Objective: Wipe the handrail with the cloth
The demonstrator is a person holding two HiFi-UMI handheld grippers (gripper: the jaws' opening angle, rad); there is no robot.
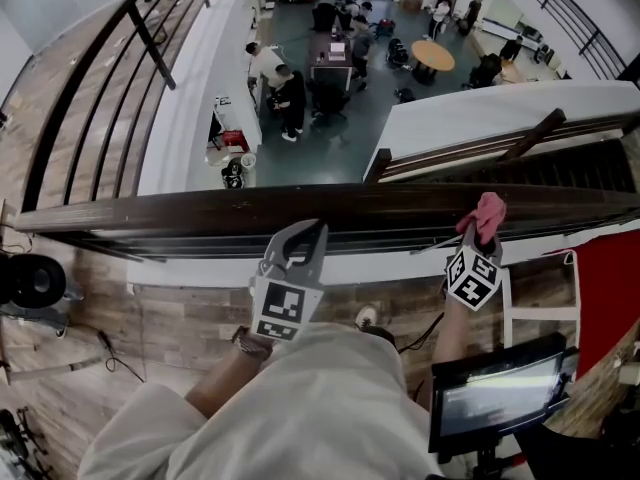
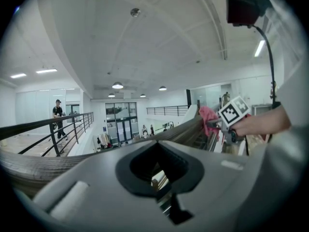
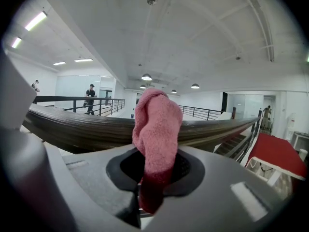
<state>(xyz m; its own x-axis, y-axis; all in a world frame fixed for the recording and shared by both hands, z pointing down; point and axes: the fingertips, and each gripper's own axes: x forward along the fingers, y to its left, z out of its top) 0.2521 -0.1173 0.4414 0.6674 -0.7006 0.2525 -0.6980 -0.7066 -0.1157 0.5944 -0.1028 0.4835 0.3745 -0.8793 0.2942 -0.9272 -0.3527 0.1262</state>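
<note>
Handrail [image 1: 200, 211] of dark wood, spanning left to right above the lower floor. At left, left gripper [image 1: 306, 230] just at the rail's near side, jaws closed, nothing between them. Farther right, right gripper [image 1: 481, 234] clamped on the pink cloth [image 1: 488, 210] (bunched, sticking up past the jaws), pressed against the rail's near edge.
</note>
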